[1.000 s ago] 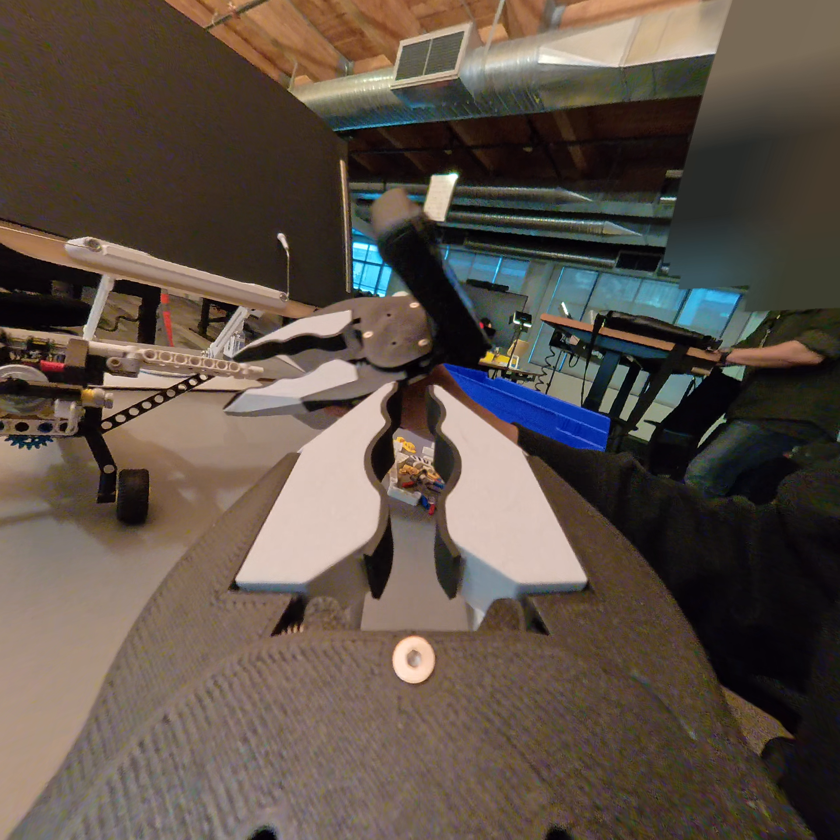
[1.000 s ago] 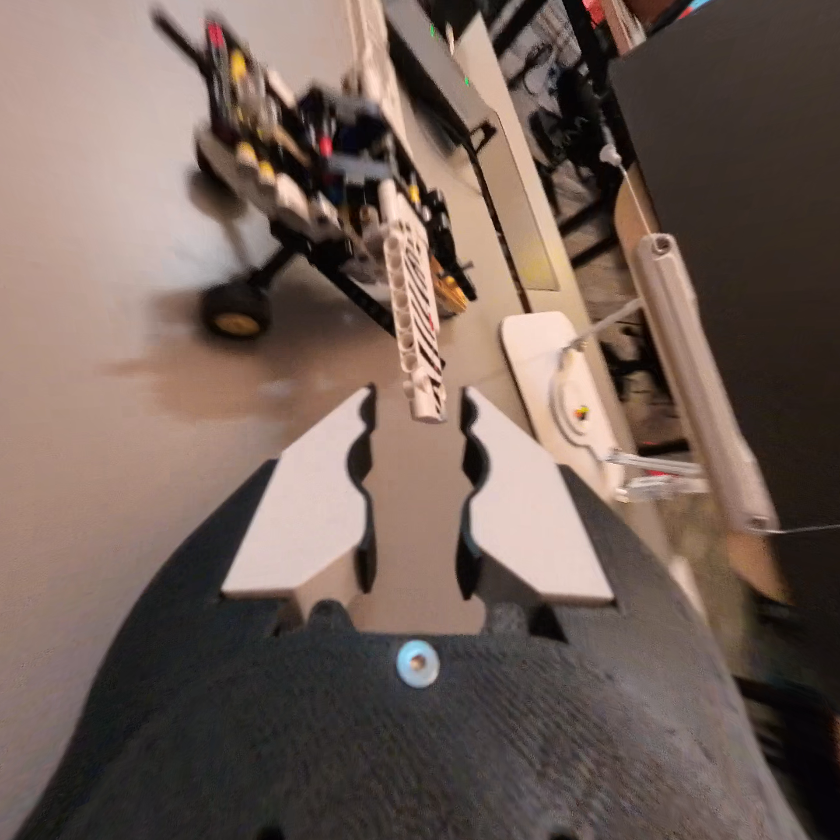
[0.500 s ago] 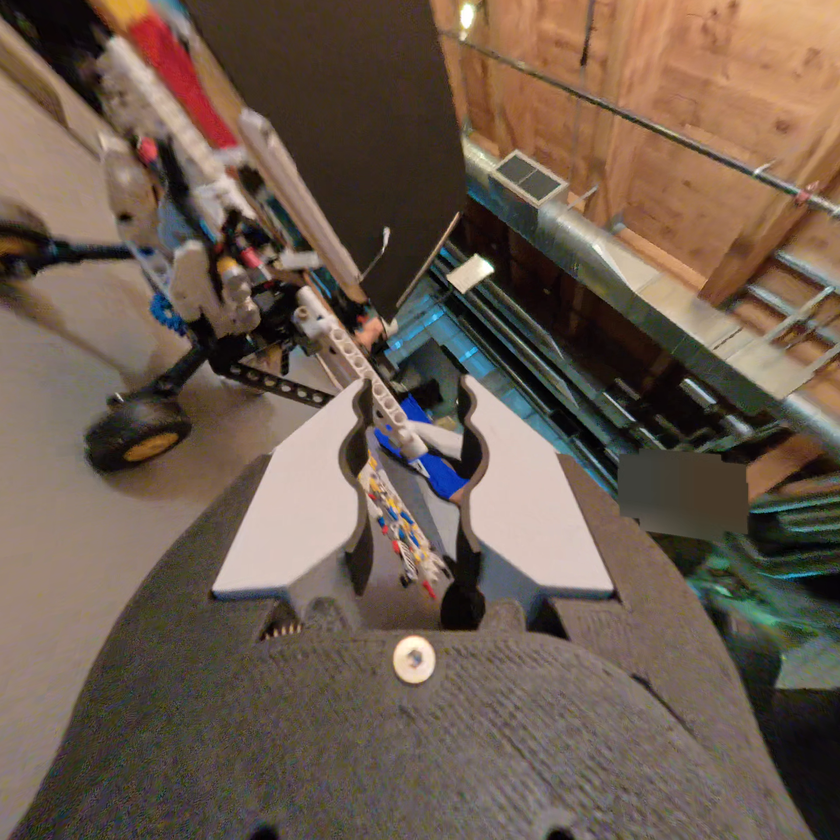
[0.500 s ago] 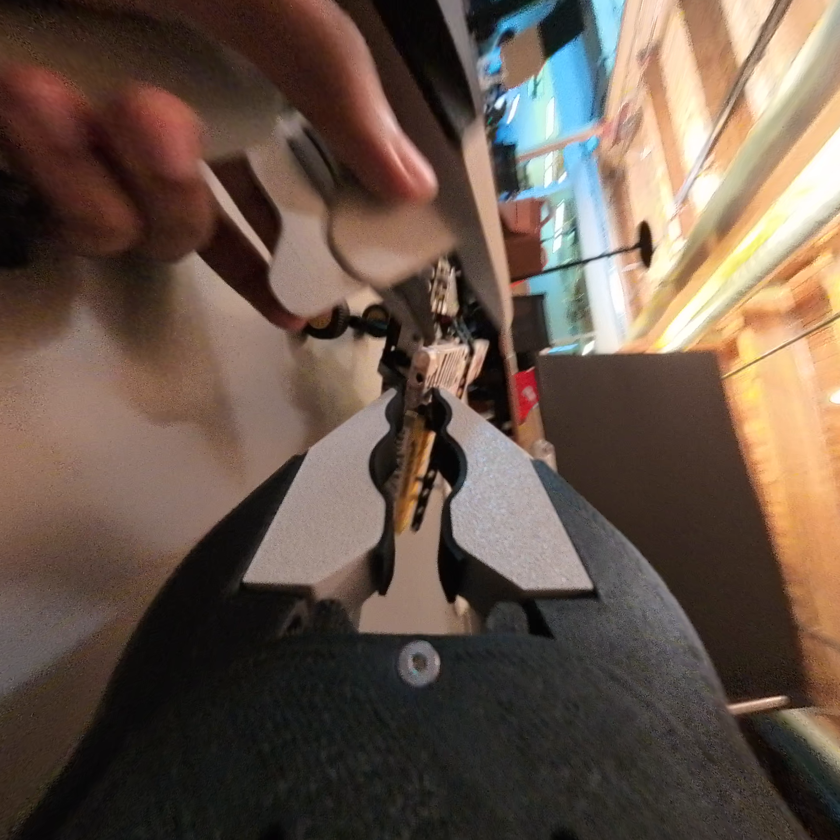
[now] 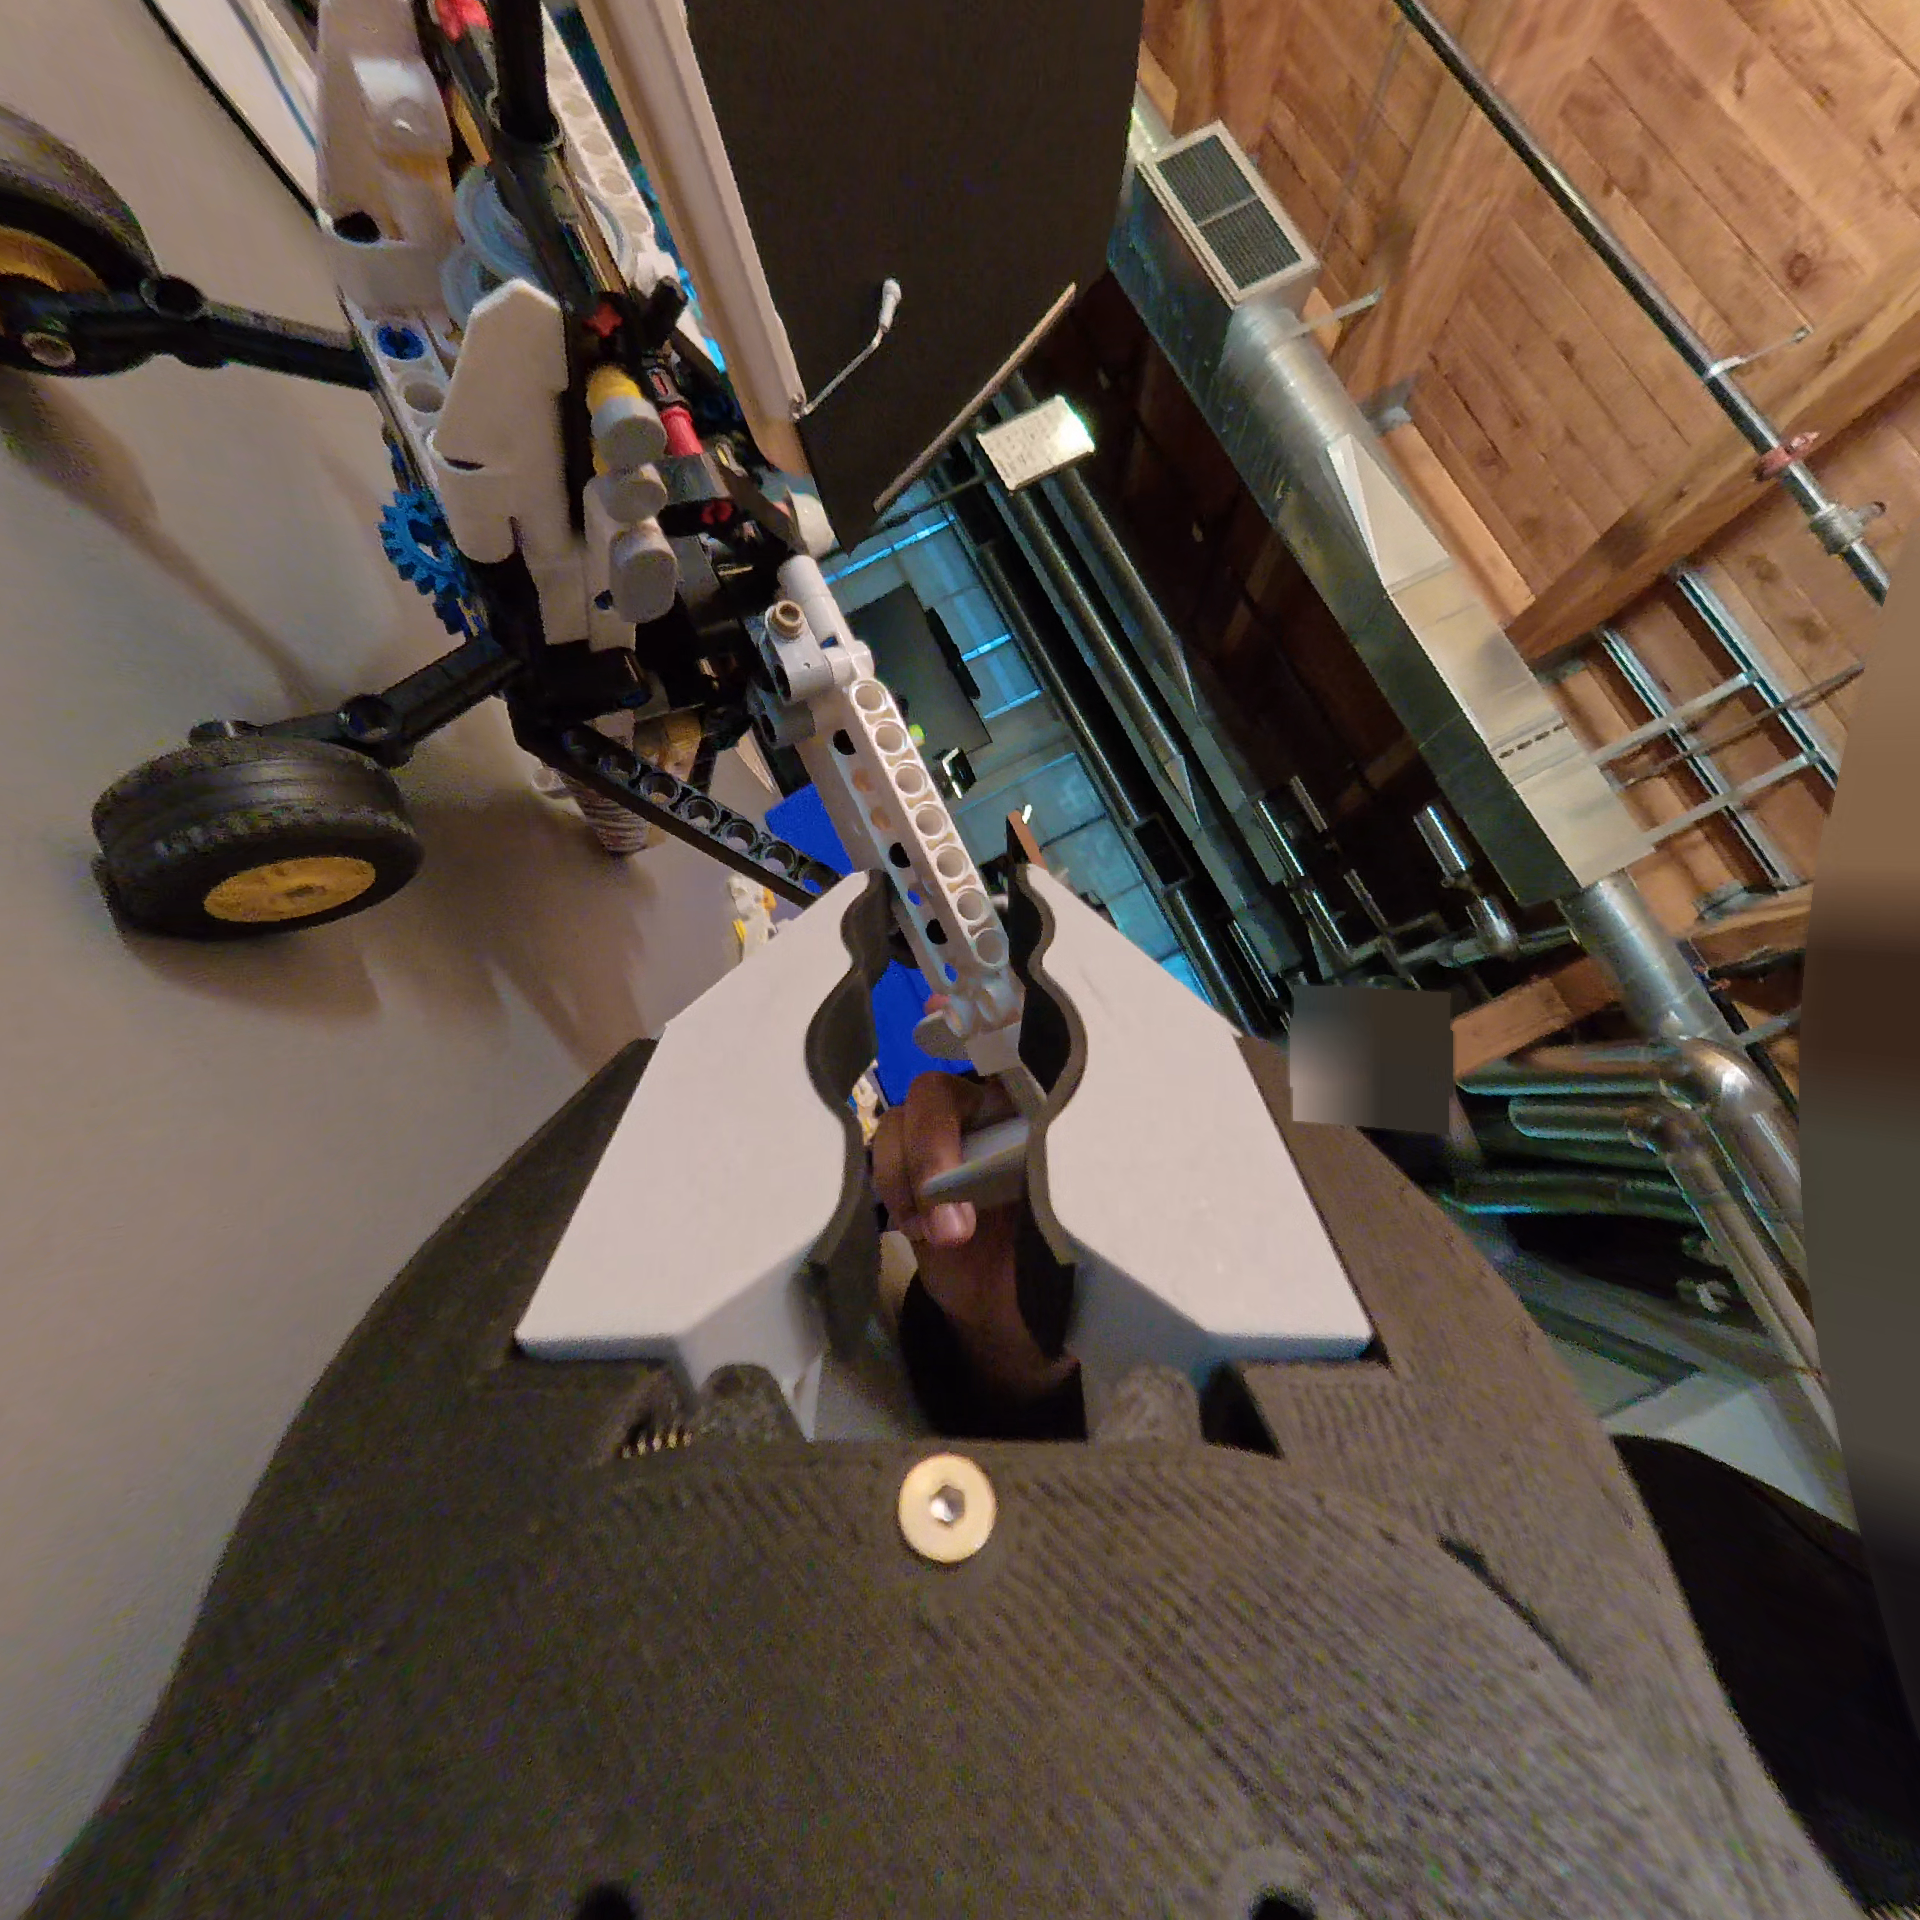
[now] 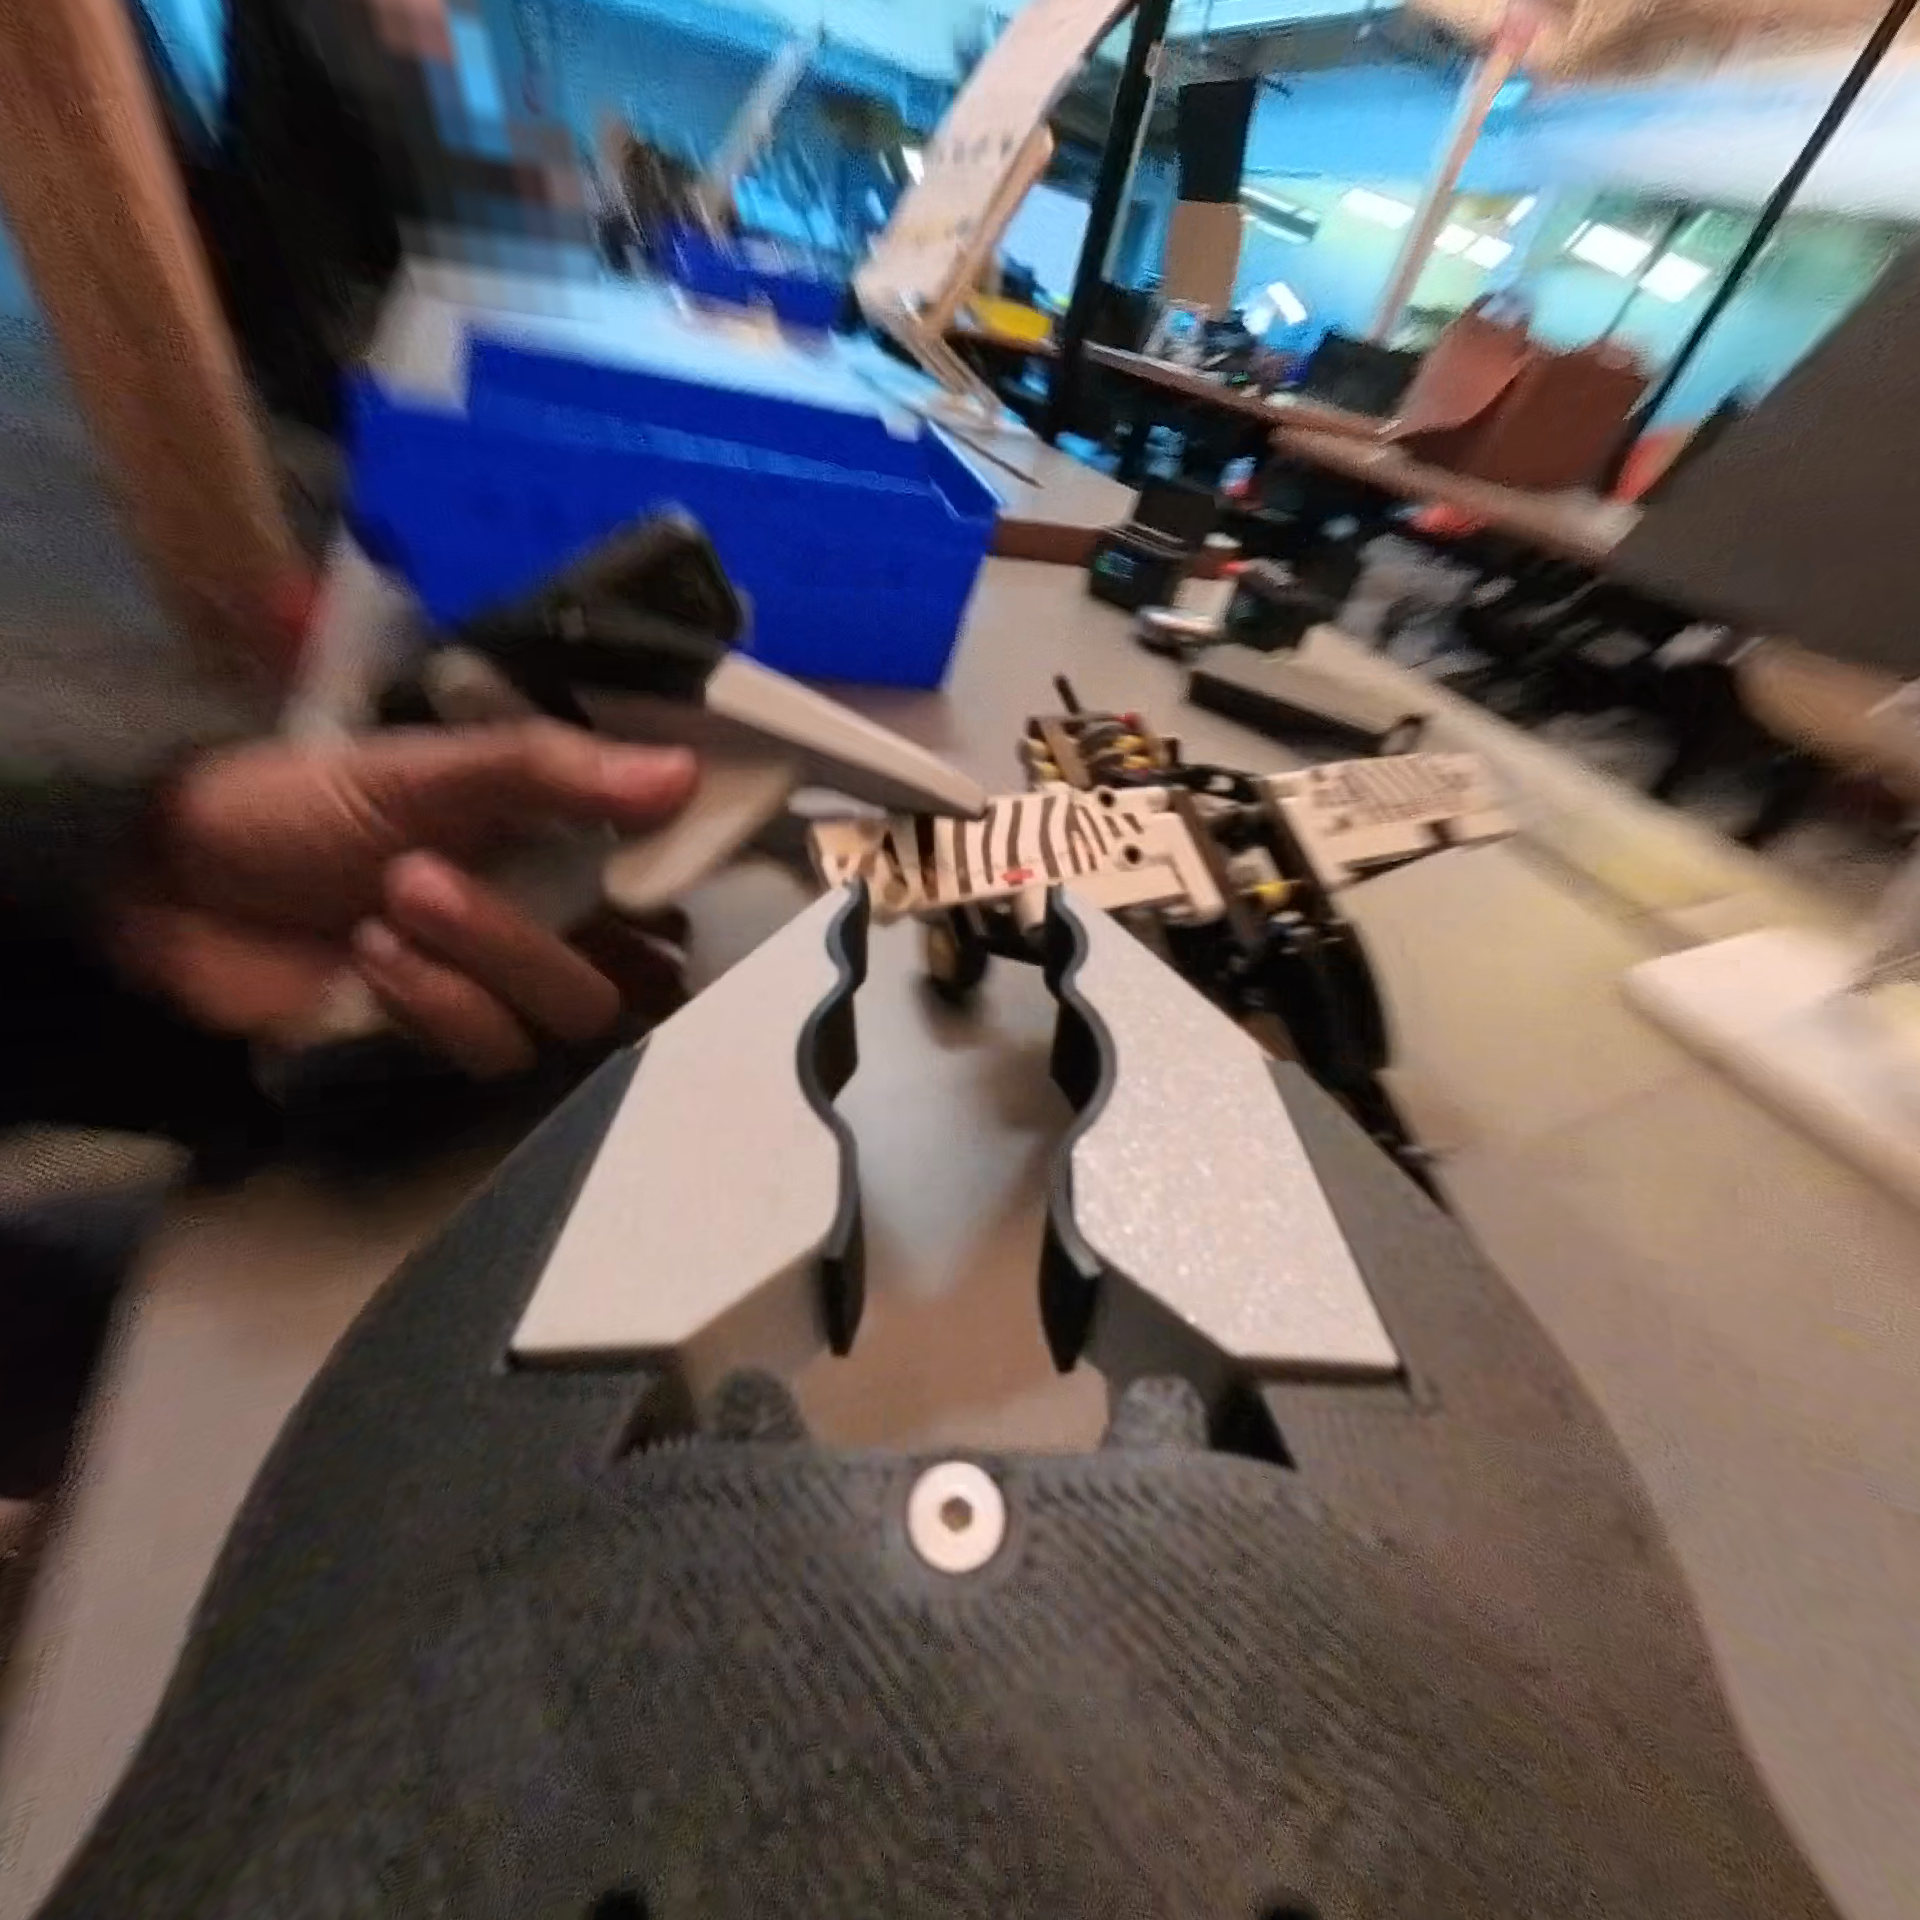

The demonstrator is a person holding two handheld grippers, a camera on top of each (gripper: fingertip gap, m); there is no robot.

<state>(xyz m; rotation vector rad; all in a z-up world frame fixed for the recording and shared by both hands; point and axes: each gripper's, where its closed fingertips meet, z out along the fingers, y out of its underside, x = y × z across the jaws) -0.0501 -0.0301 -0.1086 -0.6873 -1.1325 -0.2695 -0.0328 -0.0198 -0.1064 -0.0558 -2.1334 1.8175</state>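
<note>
White holed beam [image 5: 925, 831] (toy model's) between left gripper [image 5: 940, 904] fingers.

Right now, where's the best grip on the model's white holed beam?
Probably its free end, coming in along its length: the beam is straight with flat parallel sides, and its far end is pinned to a grey connector on the model. The left gripper straddles that end, jaws open.

Between the left gripper's [image 5: 940, 914] matt grey plastic fingers [image 5: 727, 1132] lay a glossy white plastic beam [image 5: 914, 821]. To their left sat a matt rubber tyre [image 5: 255, 831] on a smooth table [image 5: 208, 1247]; to their right, a shiny metal duct [image 5: 1351, 540] under rough wood planks [image 5: 1558, 208].
</note>
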